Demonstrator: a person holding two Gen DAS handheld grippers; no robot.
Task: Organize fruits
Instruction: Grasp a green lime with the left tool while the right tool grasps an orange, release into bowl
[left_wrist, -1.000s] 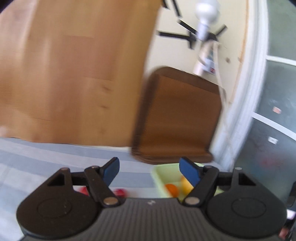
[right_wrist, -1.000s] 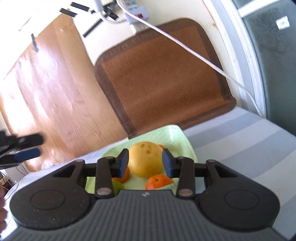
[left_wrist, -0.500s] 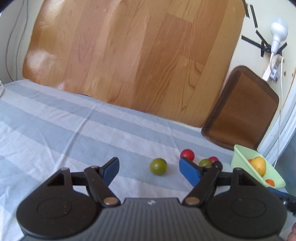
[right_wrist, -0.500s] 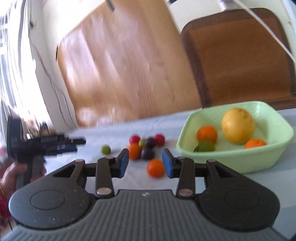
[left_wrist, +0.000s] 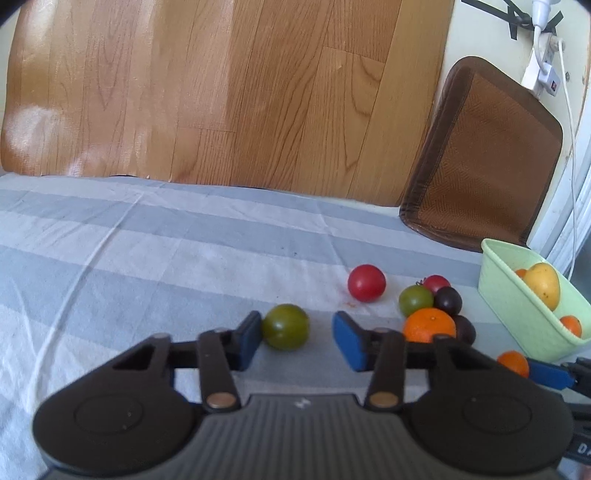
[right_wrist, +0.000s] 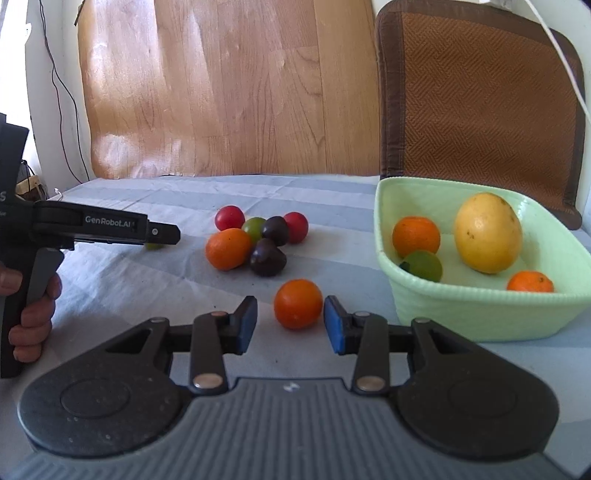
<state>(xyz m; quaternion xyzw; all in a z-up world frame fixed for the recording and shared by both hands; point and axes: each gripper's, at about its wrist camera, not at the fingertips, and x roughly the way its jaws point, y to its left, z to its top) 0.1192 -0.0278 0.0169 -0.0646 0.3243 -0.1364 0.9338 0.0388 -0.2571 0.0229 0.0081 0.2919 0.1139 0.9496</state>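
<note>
My left gripper (left_wrist: 297, 341) is open, its jaws on either side of a green tomato (left_wrist: 285, 326) on the striped cloth; the left finger is close to it. My right gripper (right_wrist: 290, 325) is open around a small orange (right_wrist: 298, 303) lying in front of the pale green basket (right_wrist: 480, 306). The basket holds a big yellow fruit (right_wrist: 487, 232), two oranges and a lime. A cluster of loose fruit (right_wrist: 258, 236), red, green, dark and orange, lies left of the basket. The left gripper also shows in the right wrist view (right_wrist: 162, 234).
A wood-pattern board (left_wrist: 221, 92) and a brown woven mat (right_wrist: 480, 96) lean on the wall behind the table. A white cable (left_wrist: 570, 147) hangs at the right. The basket also shows at the right of the left wrist view (left_wrist: 509, 299).
Both grippers swung down from facing the wall and basket to the table. The left now brackets the green tomato; the right backed off the basket and brackets the small orange.
</note>
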